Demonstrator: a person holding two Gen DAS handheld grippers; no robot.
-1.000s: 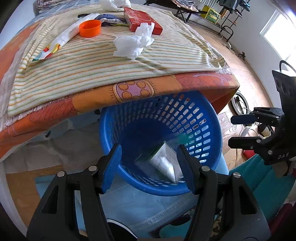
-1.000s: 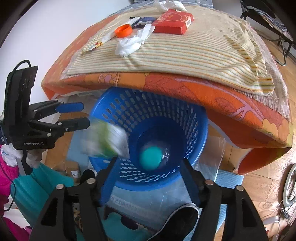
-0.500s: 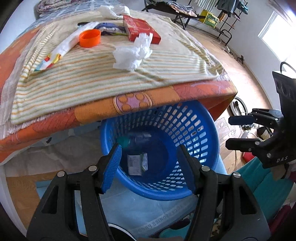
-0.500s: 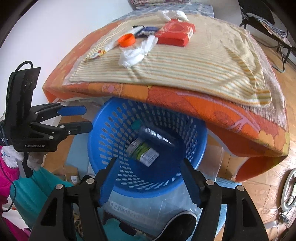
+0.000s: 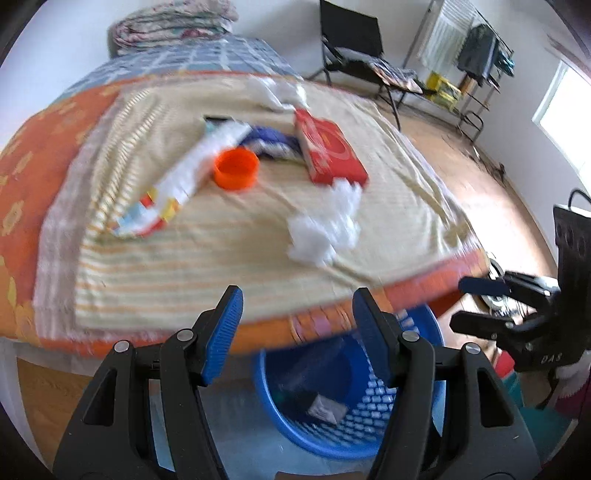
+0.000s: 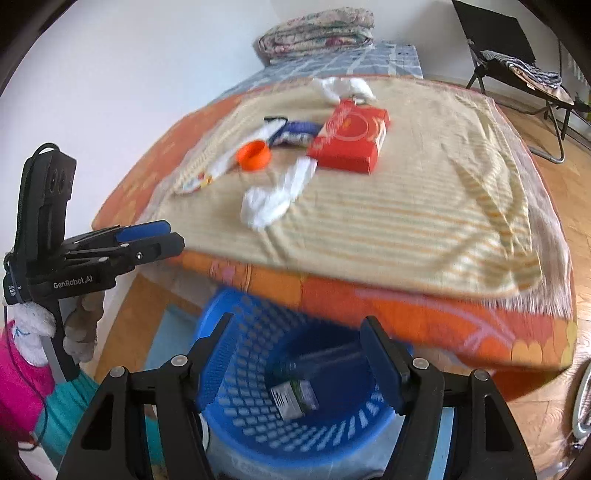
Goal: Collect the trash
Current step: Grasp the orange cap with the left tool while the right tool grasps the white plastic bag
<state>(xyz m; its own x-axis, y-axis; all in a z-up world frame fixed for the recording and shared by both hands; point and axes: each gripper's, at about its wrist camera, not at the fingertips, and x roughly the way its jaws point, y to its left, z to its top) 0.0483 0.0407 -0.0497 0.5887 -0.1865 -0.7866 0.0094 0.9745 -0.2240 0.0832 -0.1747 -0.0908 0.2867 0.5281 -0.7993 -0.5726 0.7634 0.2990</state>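
Tools: two. The left tool and the right tool both have their jaws spread wide with nothing between them.
Basket: one blue perforated basket on the floor, partly tucked under the near edge of the bed.
Trash in basket: at least one labelled packet lies at the bottom; other dark shapes beside it are too blurred to count.
Trash on bed: one orange cap, one red box, one long white wrapper with coloured print, one blue wrapper, two crumpled white tissues, the near tissue and the far tissue.
Bedding: one striped cloth under the trash, one folded quilt at the far end.
Trash relative to tools: the bed items lie ahead of and above both tools, well apart from the fingertips; the near tissue is closest. The basket sits just below, between the fingers in the right wrist view.
Tools relative to each other: side by side, each visible at the edge of the other's view.
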